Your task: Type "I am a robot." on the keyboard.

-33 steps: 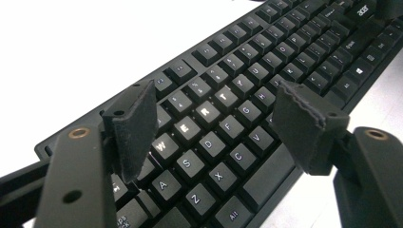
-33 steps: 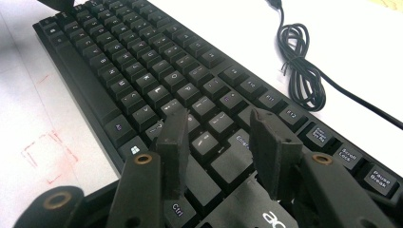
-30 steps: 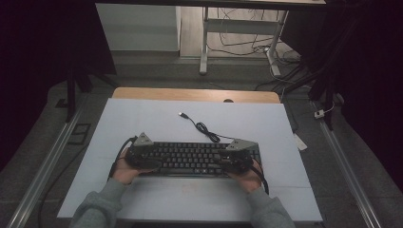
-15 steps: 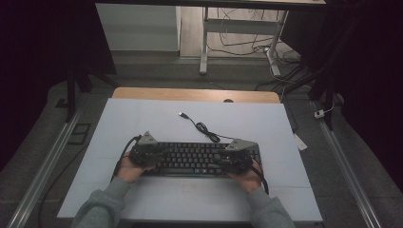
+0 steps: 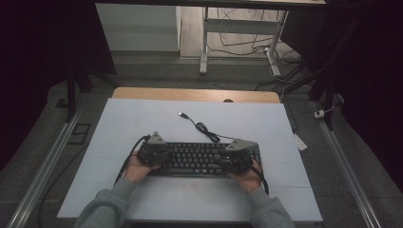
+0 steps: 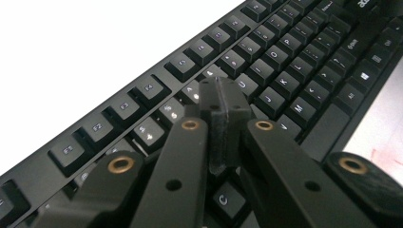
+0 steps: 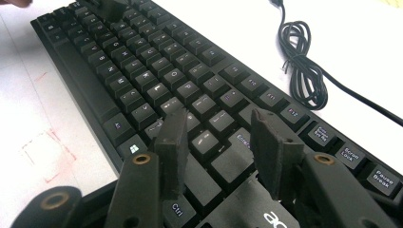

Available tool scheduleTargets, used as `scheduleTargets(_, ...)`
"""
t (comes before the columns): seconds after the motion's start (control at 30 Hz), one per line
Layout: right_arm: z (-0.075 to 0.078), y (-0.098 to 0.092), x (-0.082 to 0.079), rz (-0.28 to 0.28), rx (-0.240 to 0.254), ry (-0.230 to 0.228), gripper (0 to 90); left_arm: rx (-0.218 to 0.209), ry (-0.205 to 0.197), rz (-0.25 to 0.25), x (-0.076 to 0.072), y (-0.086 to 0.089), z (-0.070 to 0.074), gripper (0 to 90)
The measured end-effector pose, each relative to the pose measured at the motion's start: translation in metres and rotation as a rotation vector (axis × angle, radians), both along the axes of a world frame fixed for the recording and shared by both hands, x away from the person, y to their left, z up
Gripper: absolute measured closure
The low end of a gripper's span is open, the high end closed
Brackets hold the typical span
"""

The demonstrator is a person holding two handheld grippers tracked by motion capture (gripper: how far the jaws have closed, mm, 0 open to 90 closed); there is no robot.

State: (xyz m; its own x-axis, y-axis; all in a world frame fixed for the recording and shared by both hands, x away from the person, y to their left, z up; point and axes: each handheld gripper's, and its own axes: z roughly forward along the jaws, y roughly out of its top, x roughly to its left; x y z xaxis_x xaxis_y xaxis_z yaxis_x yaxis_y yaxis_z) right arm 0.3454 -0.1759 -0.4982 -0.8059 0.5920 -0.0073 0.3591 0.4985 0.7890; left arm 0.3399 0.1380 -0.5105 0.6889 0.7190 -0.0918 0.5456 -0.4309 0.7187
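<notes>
A flat black plastic computer keyboard (image 5: pixel 202 159) lies across the near middle of the pale blue-white table (image 5: pixel 119 123), its thin black cable (image 5: pixel 205 128) coiled just behind it. The left hand-held gripper (image 6: pixel 223 102) sits over the keyboard's left end; its jaws have just been closing and now meet, pads pressed together with nothing between them, hovering above the letter keys. The right hand-held gripper (image 7: pixel 221 126) hangs over the right end, jaws parted, gripping nothing.
</notes>
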Motion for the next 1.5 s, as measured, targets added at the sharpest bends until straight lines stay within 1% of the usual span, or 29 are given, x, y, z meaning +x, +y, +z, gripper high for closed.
scheduleTargets(0.17,0.0,0.0,0.0,-0.003,-0.001,0.001,57.4,0.017,0.018,0.006,0.004,-0.004,-0.005,88.9)
scheduleTargets(0.3,0.0,-0.001,0.0,-0.004,-0.004,0.0,57.3,0.04,0.028,0.01,0.006,-0.005,-0.008,88.9)
scheduleTargets(0.47,0.001,-0.001,0.0,-0.005,-0.003,-0.001,57.2,0.036,0.026,0.015,0.006,-0.006,-0.009,88.9)
scheduleTargets(0.53,0.001,-0.001,0.0,-0.003,-0.001,0.0,57.3,0.047,0.034,0.015,0.007,-0.006,-0.01,88.9)
scheduleTargets(0.63,0.0,-0.001,0.0,-0.003,-0.003,-0.001,57.2,0.043,0.034,0.013,0.007,-0.007,-0.011,88.9)
scheduleTargets(0.73,0.001,-0.001,0.0,-0.005,-0.003,-0.002,57.2,0.04,0.021,0.013,0.006,-0.006,-0.009,88.9)
scheduleTargets(0.87,0.001,-0.001,0.0,-0.005,-0.002,-0.003,57.2,-0.003,-0.01,0.022,0.003,-0.001,-0.002,87.7)
scheduleTargets(0.93,0.001,-0.001,0.0,-0.003,0.001,-0.003,57.1,-0.016,-0.026,0.024,0.0,0.002,0.002,81.1)
scheduleTargets(1.0,0.001,-0.001,0.0,0.0,0.004,-0.007,56.9,-0.022,-0.039,0.025,-0.003,0.005,0.006,72.1)
scheduleTargets(1.1,0.002,-0.001,-0.001,-0.001,0.004,-0.01,56.8,-0.037,-0.042,0.025,-0.007,0.008,0.01,59.8)
scheduleTargets(1.13,0.002,-0.002,-0.001,0.001,0.004,-0.012,56.7,-0.036,-0.04,0.019,-0.009,0.009,0.012,55.1)
scheduleTargets(1.2,0.002,-0.001,-0.001,0.002,0.005,-0.012,56.5,-0.018,-0.042,0.009,-0.012,0.009,0.013,45.8)
scheduleTargets(1.27,0.002,-0.002,0.0,0.002,0.003,-0.013,56.4,-0.007,-0.03,-0.006,-0.015,0.009,0.014,40.4)
scheduleTargets(1.33,0.002,-0.002,0.0,0.0,0.007,-0.013,56.3,0.002,-0.026,-0.008,-0.017,0.01,0.015,36.2)
scheduleTargets(1.43,0.001,-0.003,0.0,0.0,0.006,-0.014,56.2,0.0,-0.019,-0.003,-0.02,0.015,0.015,32.0)
scheduleTargets(1.5,0.001,-0.002,0.0,-0.001,0.002,-0.013,56.1,-0.009,-0.016,0.004,-0.023,0.019,0.016,30.0)
